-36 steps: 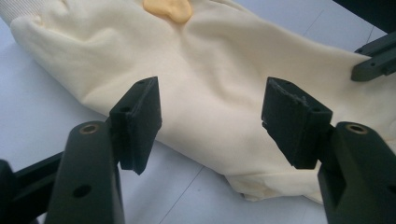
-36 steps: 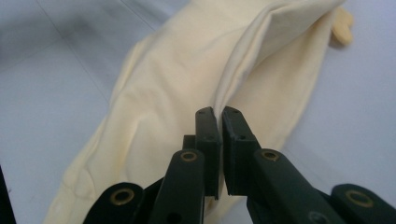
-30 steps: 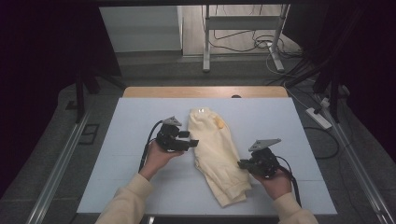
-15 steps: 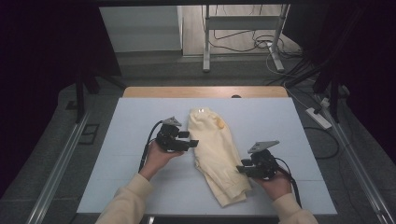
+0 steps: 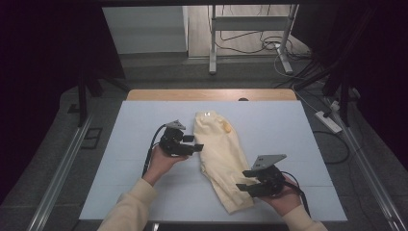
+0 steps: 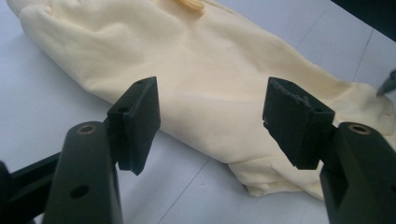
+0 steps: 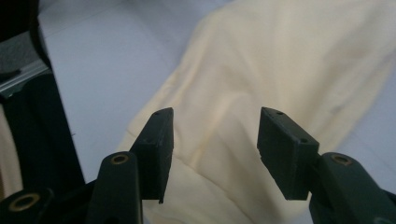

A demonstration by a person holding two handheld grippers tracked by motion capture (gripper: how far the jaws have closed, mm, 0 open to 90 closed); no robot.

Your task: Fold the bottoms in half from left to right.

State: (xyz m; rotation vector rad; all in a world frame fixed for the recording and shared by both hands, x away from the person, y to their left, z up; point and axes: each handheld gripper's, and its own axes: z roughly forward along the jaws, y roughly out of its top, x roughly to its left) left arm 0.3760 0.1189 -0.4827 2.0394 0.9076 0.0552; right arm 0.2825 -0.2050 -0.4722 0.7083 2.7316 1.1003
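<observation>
A cream-yellow folded garment (image 5: pixel 222 156) lies lengthwise on the white table (image 5: pixel 134 125), slanting from far centre toward the near right. My left gripper (image 5: pixel 198 146) hovers at the garment's left edge, open, with nothing between its jaws. In the left gripper view the cloth (image 6: pixel 210 70) spreads just beyond the gripper (image 6: pixel 210 123). My right gripper (image 5: pixel 243 180) is open at the garment's near right edge. The right gripper view shows the cloth (image 7: pixel 280 60) under and ahead of the gripper (image 7: pixel 214 151). A small orange patch (image 5: pixel 224 127) marks the garment's far end.
The table's wooden far edge (image 5: pixel 211 94) borders the white surface. Metal rails (image 5: pixel 57 168) run along both sides. A stand (image 5: pixel 250 33), cables and a power strip (image 5: pixel 328 121) lie on the floor beyond. White surface shows on both sides of the garment.
My right gripper has shifted slightly left onto the garment's near edge. The left gripper has barely moved.
</observation>
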